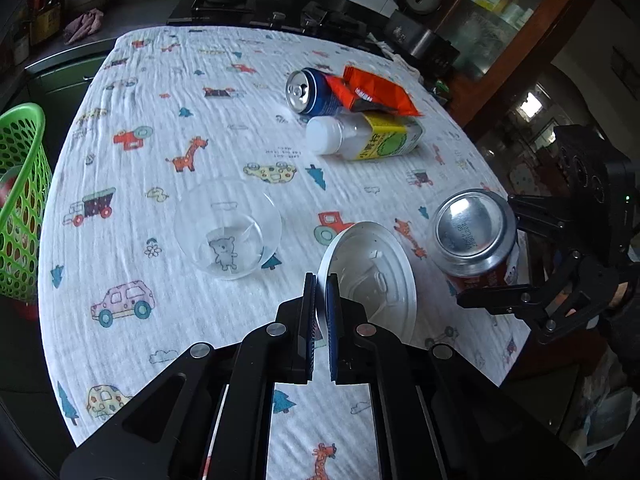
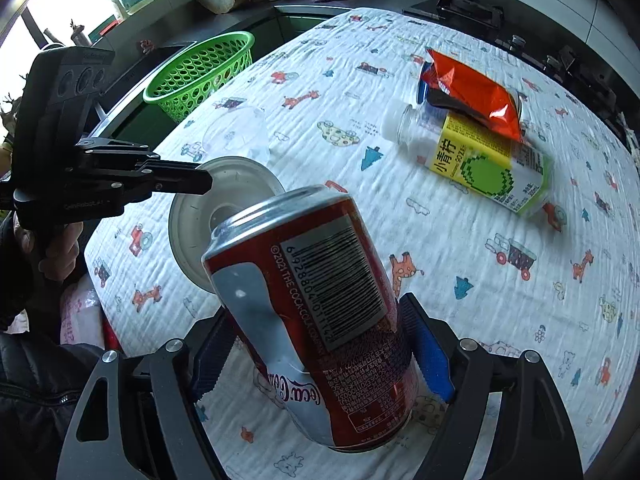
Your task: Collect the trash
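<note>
Bench covered with white cloth, printed with cars, giraffes, trees. On cloth: clear plastic cup lying on side; blue can on side, touching plastic bottle with yellow-green label. Orange snack bag rests over both.

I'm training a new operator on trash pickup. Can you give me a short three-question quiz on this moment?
1. True or false: the right gripper holds the red cola can.
2. What does the left gripper pinch: A) clear cup, B) white lid, C) snack bag?
3. What lies on top of the blue can and the bottle?

Key: 1 true; 2 B; 3 the orange snack bag.
</note>
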### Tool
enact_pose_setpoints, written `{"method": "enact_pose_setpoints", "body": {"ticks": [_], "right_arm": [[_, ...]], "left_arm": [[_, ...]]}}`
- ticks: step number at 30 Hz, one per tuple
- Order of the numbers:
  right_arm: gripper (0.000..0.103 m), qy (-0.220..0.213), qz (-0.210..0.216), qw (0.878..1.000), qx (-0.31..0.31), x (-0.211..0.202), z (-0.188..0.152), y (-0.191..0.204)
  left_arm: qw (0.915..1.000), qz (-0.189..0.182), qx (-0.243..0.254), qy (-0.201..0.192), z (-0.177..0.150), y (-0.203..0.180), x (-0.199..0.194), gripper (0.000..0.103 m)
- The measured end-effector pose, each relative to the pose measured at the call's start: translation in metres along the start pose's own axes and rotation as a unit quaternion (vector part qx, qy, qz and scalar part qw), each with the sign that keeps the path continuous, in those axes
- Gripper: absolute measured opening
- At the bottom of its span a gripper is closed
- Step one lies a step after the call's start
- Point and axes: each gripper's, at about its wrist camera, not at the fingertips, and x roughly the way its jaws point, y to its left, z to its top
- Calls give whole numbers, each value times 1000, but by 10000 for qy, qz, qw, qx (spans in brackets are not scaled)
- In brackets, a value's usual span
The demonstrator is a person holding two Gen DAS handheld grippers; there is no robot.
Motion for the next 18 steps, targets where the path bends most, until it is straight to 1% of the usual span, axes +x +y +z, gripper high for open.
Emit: {"method": "enact_pose_setpoints", "body": {"ticks": [3, 7, 10, 13, 15, 18], "right_arm": [[77, -145, 17, 9999, -30, -10, 12, 6], [77, -343, 13, 9993, -148, -18, 39, 20], [77, -476, 45, 9986, -238, -18, 66, 32], [77, -608, 119, 9976, -324, -14, 98, 48], [77, -697, 198, 9967, -355, -9, 123, 59], [77, -780, 334, 9956, -404, 2, 162, 79]], "left_arm": [[9996, -57, -53, -262, 6, 3, -26, 4], [9970, 92, -164, -757, 21, 18, -66, 4], [9923, 426, -261, -1136, 34, 41, -97, 4], [9857, 787, -502, -1402, 46, 77, -123, 4], [9801, 1074, -629, -1545, 53, 102, -139, 4], [9720, 1459, -848, -1635, 65, 145, -157, 4]]}}
